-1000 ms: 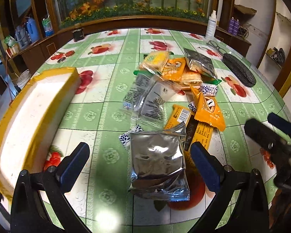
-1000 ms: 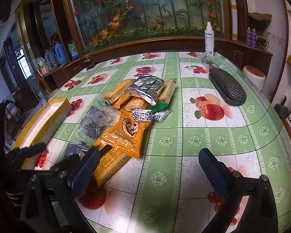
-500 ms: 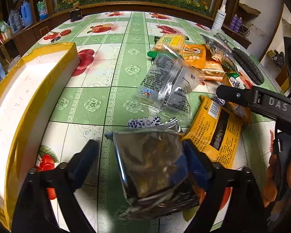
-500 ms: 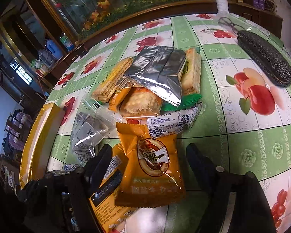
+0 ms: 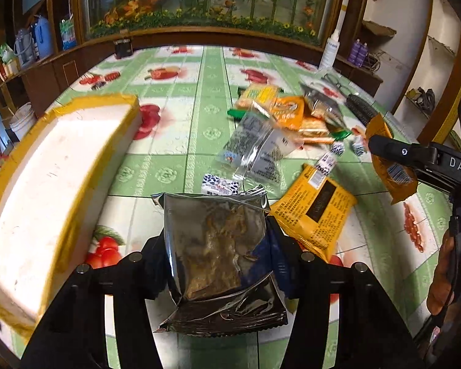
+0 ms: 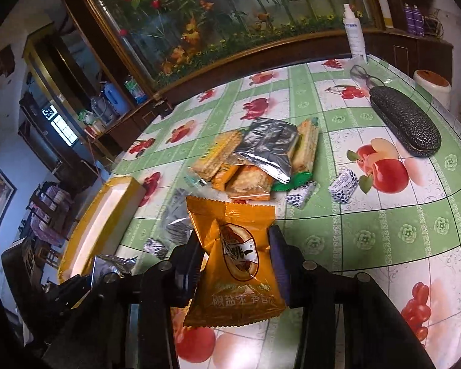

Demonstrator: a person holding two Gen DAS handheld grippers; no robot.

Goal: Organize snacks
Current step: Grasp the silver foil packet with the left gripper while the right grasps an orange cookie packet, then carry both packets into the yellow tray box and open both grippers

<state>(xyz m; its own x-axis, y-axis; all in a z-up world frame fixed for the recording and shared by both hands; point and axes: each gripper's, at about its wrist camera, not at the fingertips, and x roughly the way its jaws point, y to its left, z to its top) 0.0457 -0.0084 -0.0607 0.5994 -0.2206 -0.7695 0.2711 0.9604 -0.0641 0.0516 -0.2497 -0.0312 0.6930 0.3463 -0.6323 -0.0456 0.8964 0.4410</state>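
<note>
A: Entry. Left claw (image 5: 218, 246) is clenched on the silver foil packet (image 5: 221, 246), one finger pressing each side; the packet stands upright, clear of the desk (image 5: 175, 141). Right claw (image 6: 235, 264) is clamped the same way on an orange snack bag (image 6: 233, 264), also lifted.

B: Progress?

A: Early, by my reading. The yellow-edged white box (image 5: 46, 184) sits just left of the left claw, and nothing shows inside it from either view. Two items in hand, none delivered.

B: Remaining?

A: A loose pile mid-desk: clear packet (image 5: 255, 150), flat yellow pack (image 5: 316, 209), cracker packs (image 6: 218, 156), another silver bag (image 6: 267, 144), several small wrapped sweets (image 6: 342, 184).

B: Pose?

A: Both claws held low and level, pointing across the desk. The right hand (image 5: 448, 270) grips its handle at the right edge of the left view, its bag hanging from the fingers.
</note>
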